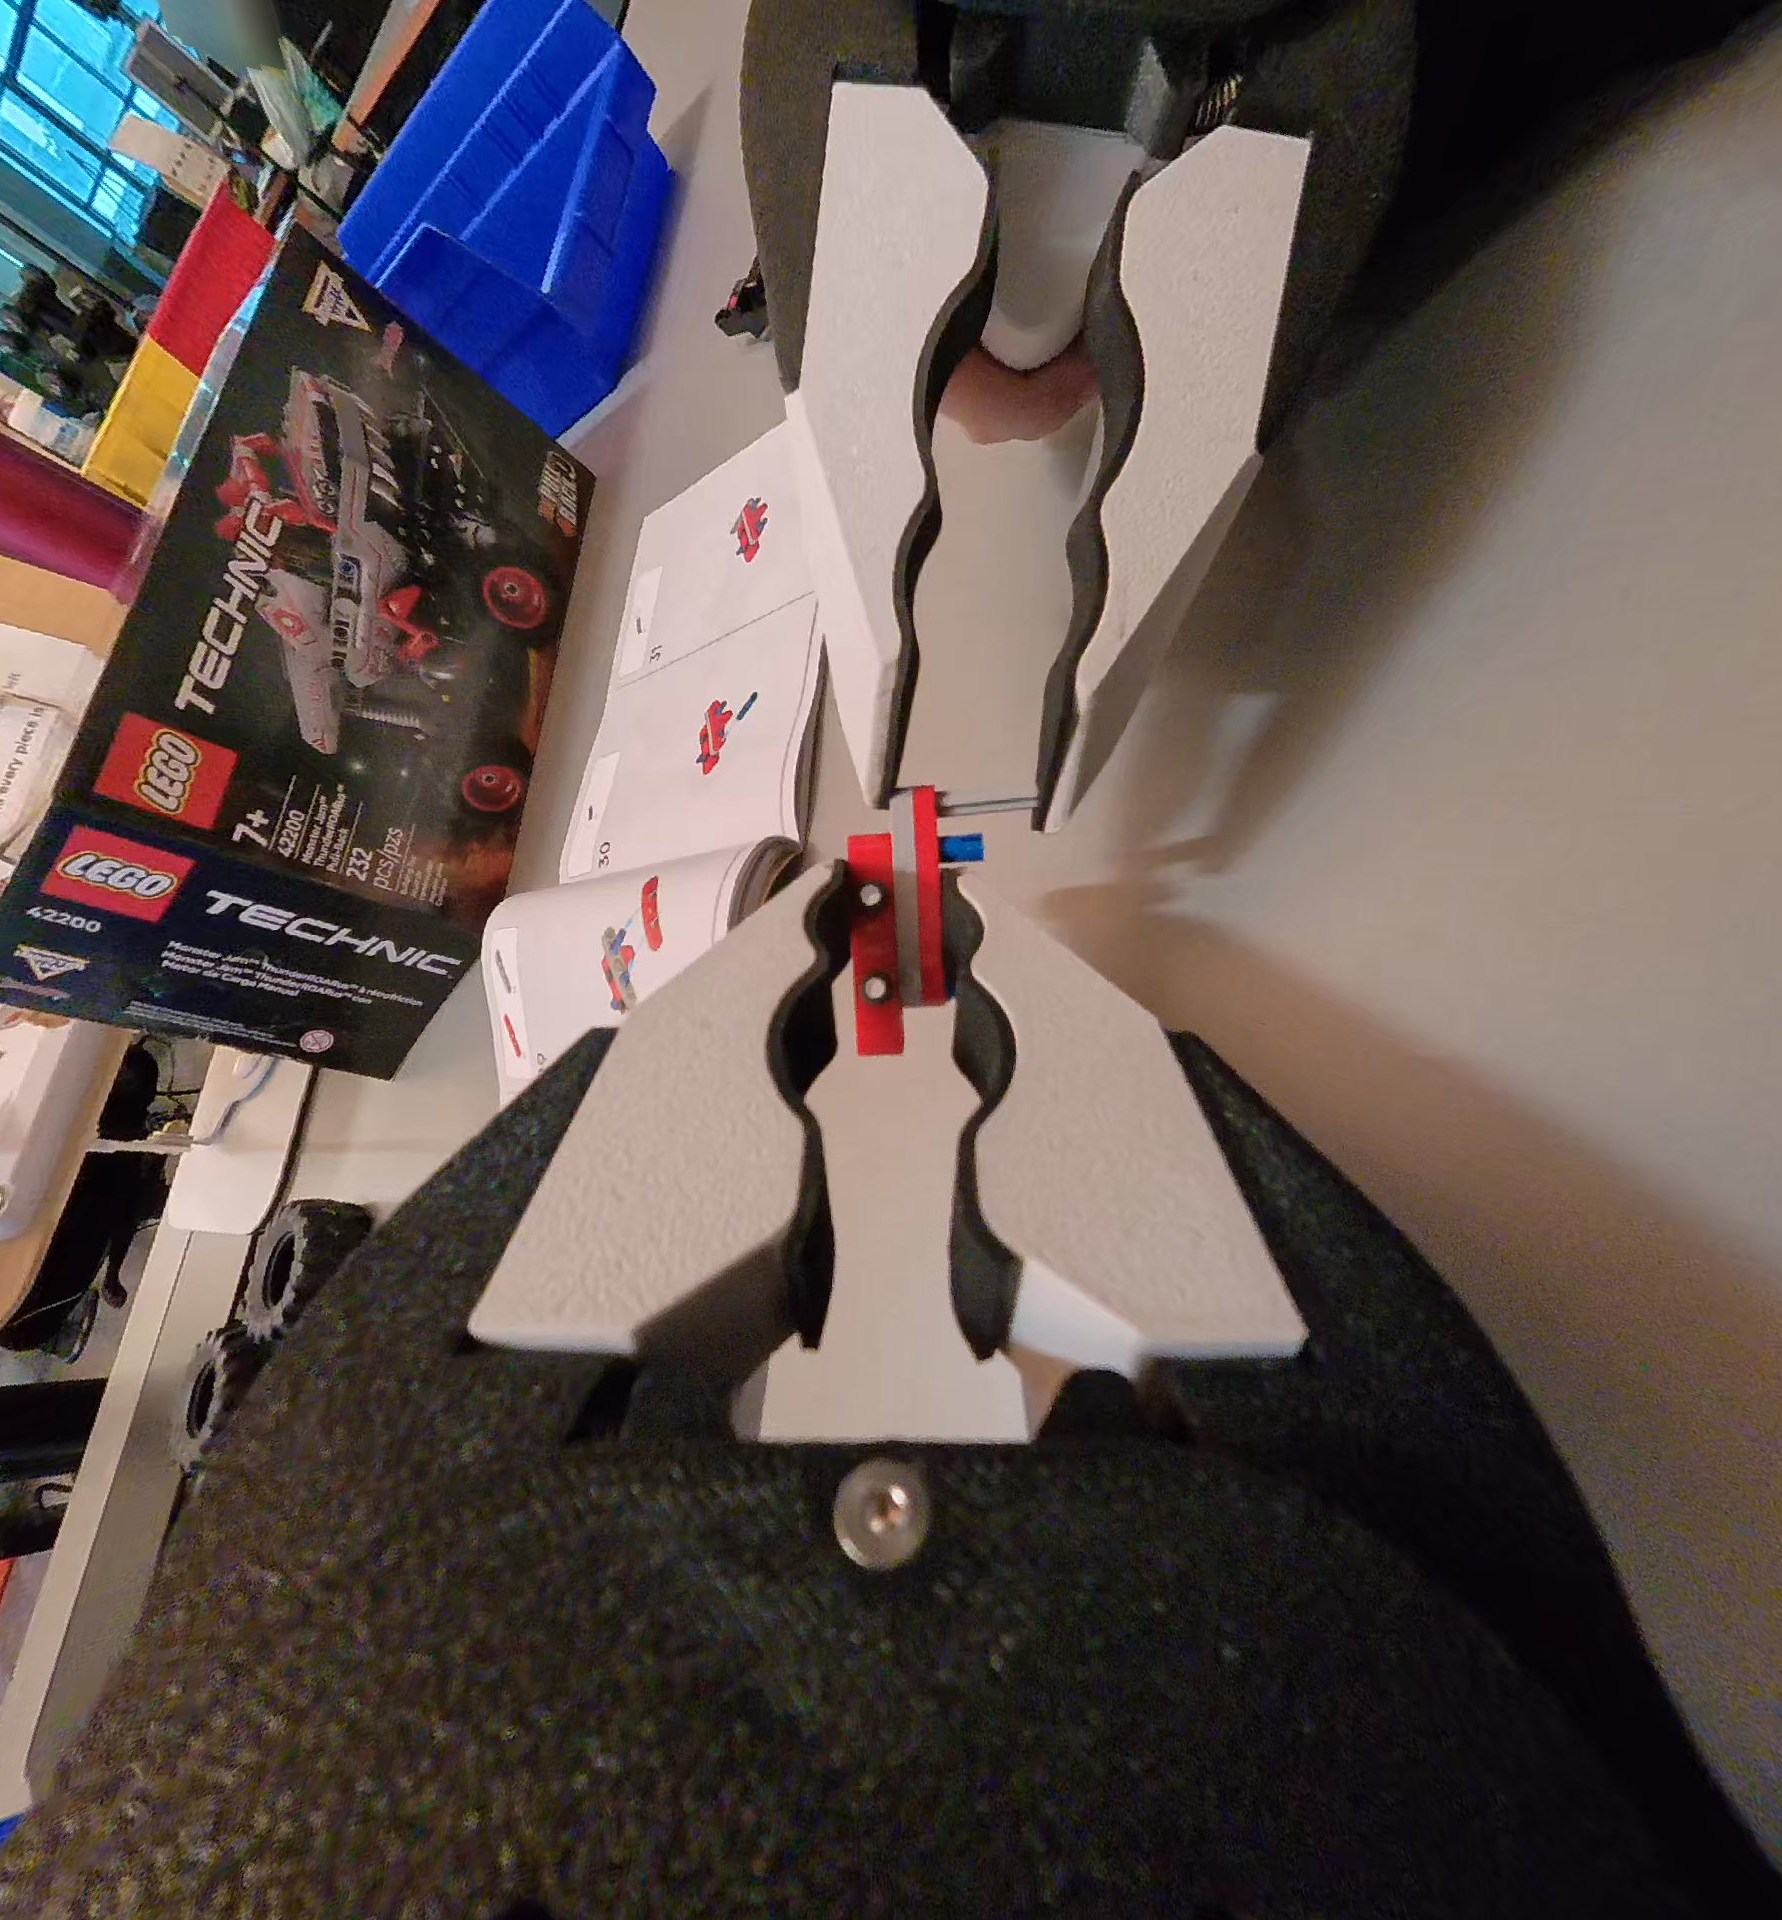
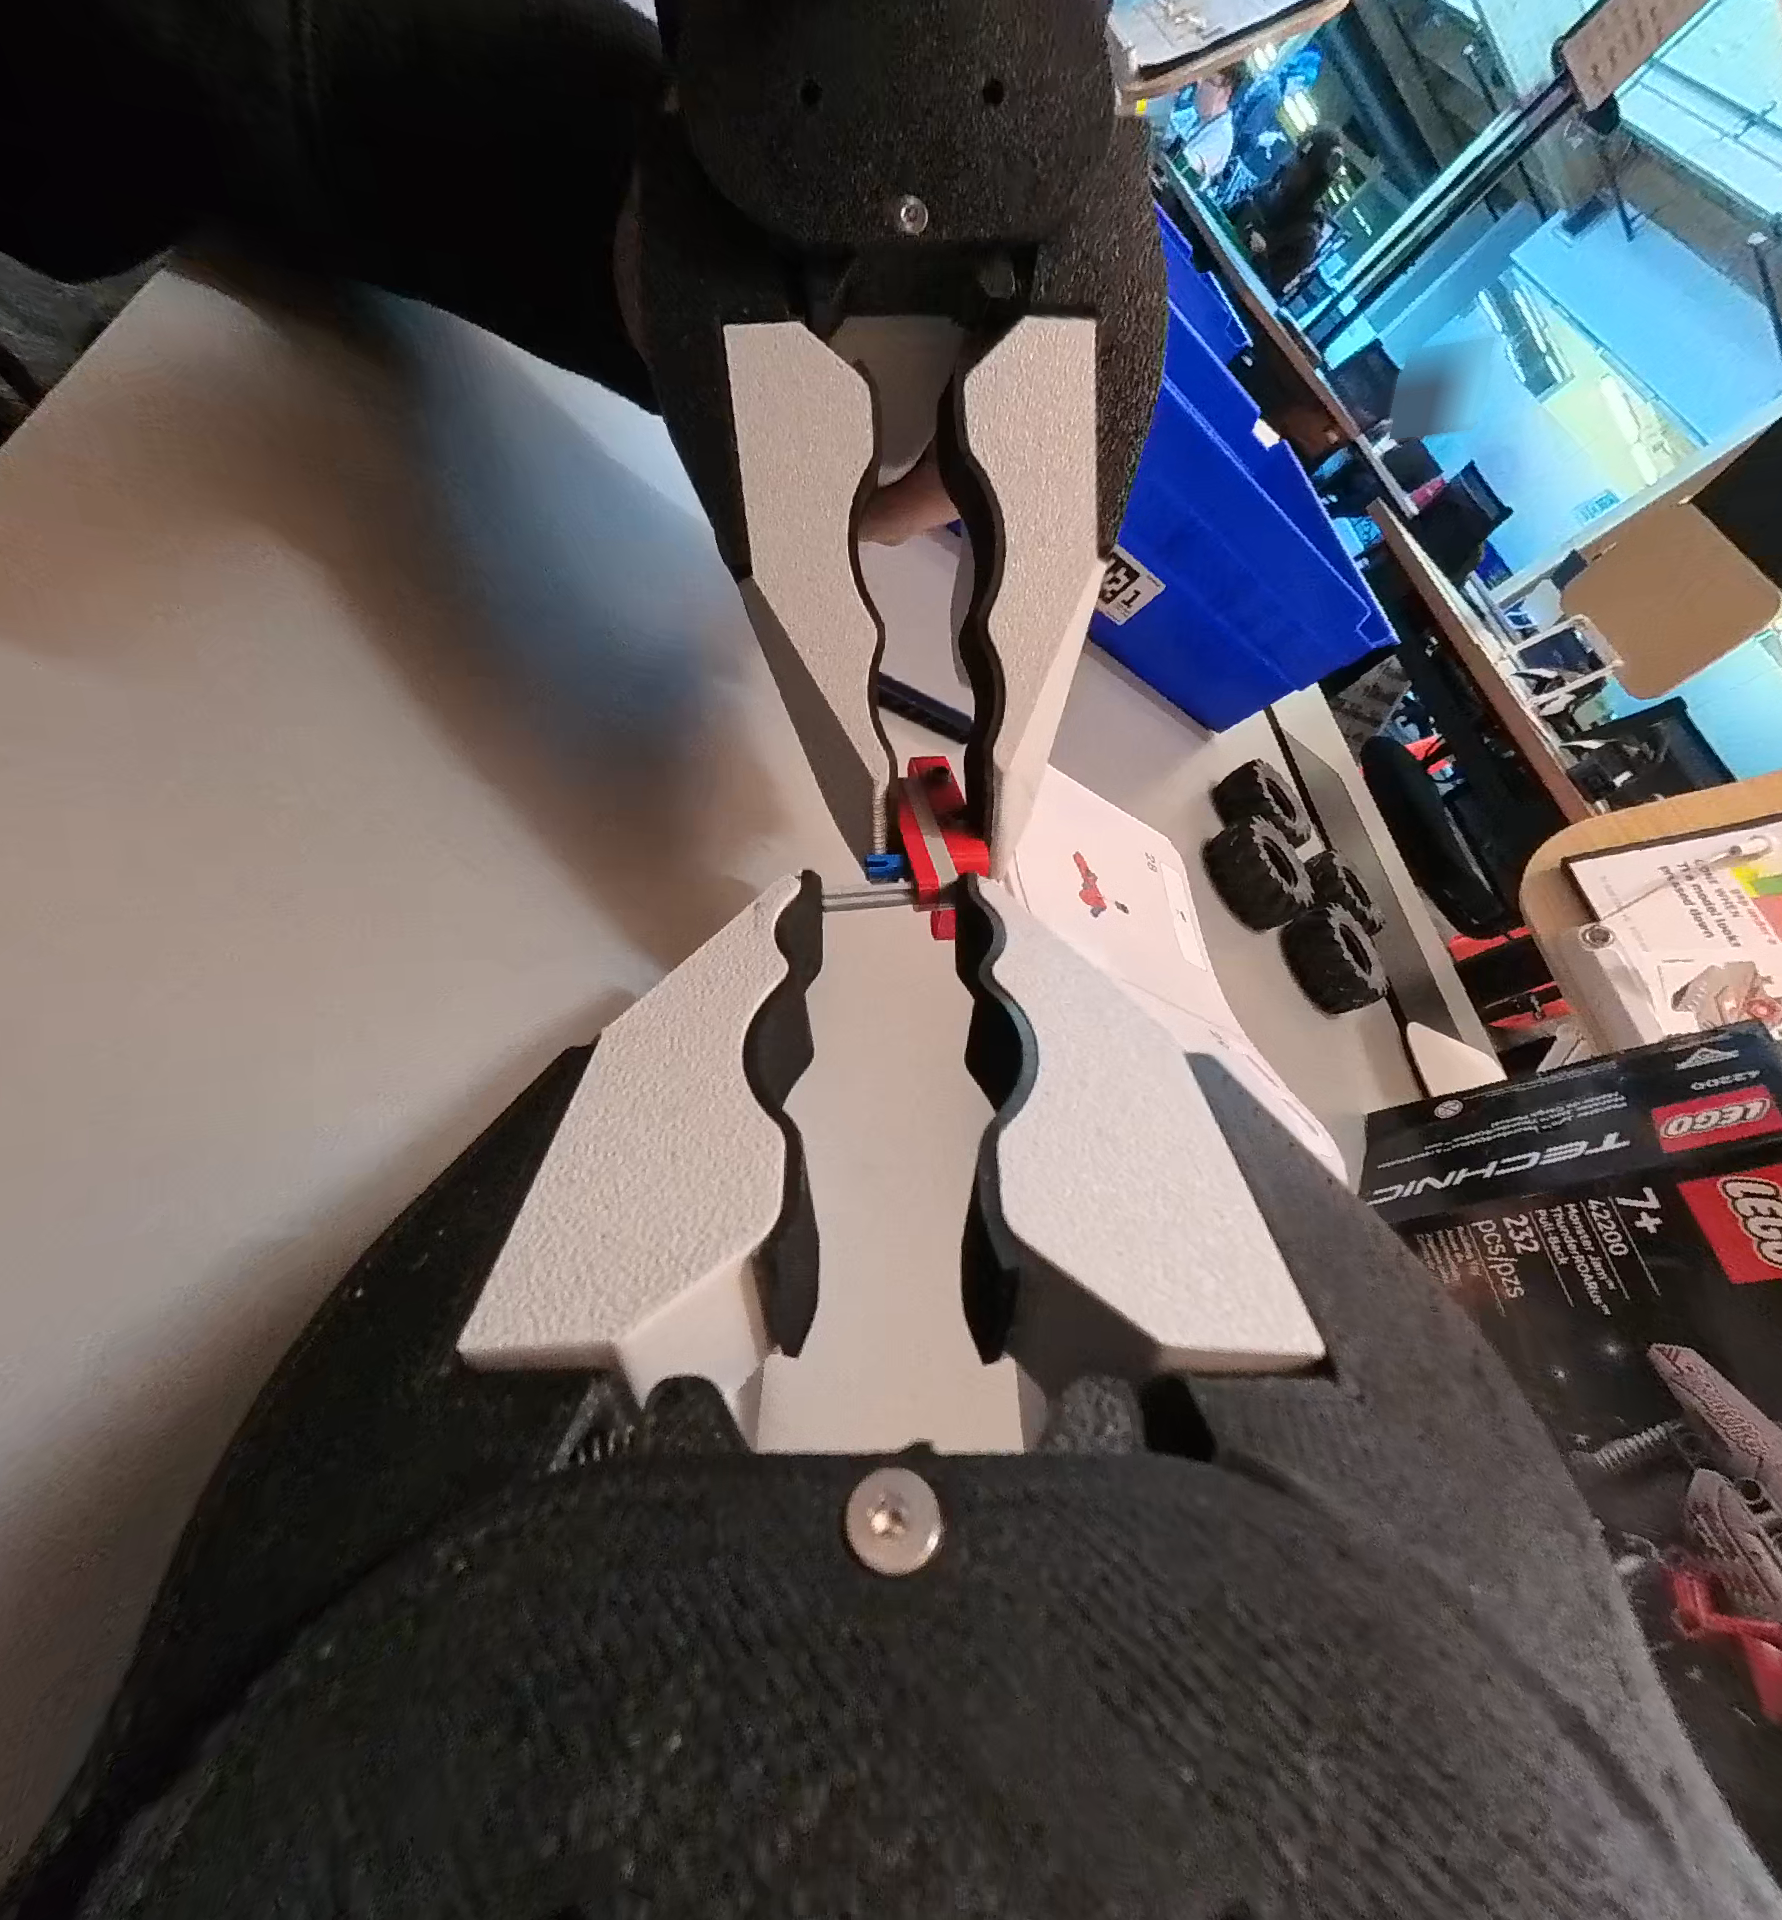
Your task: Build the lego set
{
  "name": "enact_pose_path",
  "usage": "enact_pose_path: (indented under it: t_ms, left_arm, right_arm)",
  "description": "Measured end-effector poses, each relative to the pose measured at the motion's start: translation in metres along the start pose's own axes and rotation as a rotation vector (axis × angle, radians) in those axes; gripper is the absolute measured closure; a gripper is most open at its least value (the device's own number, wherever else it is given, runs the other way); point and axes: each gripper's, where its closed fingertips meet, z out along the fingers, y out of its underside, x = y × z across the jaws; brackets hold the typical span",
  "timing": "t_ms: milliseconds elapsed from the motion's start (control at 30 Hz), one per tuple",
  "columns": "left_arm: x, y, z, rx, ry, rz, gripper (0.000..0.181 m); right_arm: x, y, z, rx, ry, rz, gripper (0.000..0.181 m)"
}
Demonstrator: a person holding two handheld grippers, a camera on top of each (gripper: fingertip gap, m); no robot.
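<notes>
Left wrist view: left hand-held gripper (image 1: 897,935) clamped on red and grey lego assembly (image 1: 892,935), held above white tabletop (image 1: 1489,831). Blue pin (image 1: 963,847) projecting from assembly's side. Right hand-held gripper (image 1: 965,805) opposite, tip to tip, pinching grey axle (image 1: 986,803) that runs into assembly's grey beam. Open instruction booklet (image 1: 700,748) flat on tabletop just beside both grippers; lego box (image 1: 284,665) standing beyond booklet; blue bin (image 1: 523,218) behind box; black tyres (image 1: 274,1309) near tabletop's edge. Bare tabletop on side away from booklet, wide free room there.

Right wrist view: right hand-held gripper (image 2: 887,904) closed on axle (image 2: 866,902), fingers spanning its length. Assembly (image 2: 944,831) in left hand-held gripper (image 2: 934,821) beyond, blue pin (image 2: 882,863) beside axle. Four tyres (image 2: 1292,883) grouped close to tabletop's far edge; booklet (image 2: 1126,904) between tyres and grippers; box (image 2: 1645,1299) near. Opposite side bare up to edge.
</notes>
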Motion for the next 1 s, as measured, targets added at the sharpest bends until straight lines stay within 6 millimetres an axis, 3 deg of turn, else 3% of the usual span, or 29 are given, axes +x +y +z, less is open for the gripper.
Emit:
enact_pose_path:
  t_ms: [33, 267, 400, 633, 833, 1000]
  left_arm:
    - [0.001, 0.000, 0.000, 0.004, 0.005, -0.005, 0.168]
    - [-0.002, 0.002, 0.001, -0.003, -0.025, 0.031, 0.168]
    - [-0.021, -0.004, -0.004, -0.023, -0.204, 0.178, 0.168]
    - [-0.043, -0.021, -0.016, -0.067, -0.532, 0.518, 0.169]
    - [-0.039, -0.033, -0.017, -0.102, -0.627, 0.731, 0.169]
    - [-0.035, -0.038, -0.016, -0.086, -0.641, 0.780, 0.168]
  right_arm:
    - [0.000, 0.000, 0.000, -0.001, -0.002, -0.001, 0.156]
    - [0.002, 0.000, 0.001, 0.027, 0.051, -0.049, 0.157]
    - [0.015, -0.002, -0.005, 0.055, 0.126, -0.034, 0.157]
    - [0.032, -0.012, -0.019, 0.173, 0.109, 0.216, 0.172]
    - [0.033, -0.021, -0.021, 0.245, 0.012, 0.449, 0.169]
    - [0.034, -0.019, -0.020, 0.224, 0.011, 0.447, 0.174]
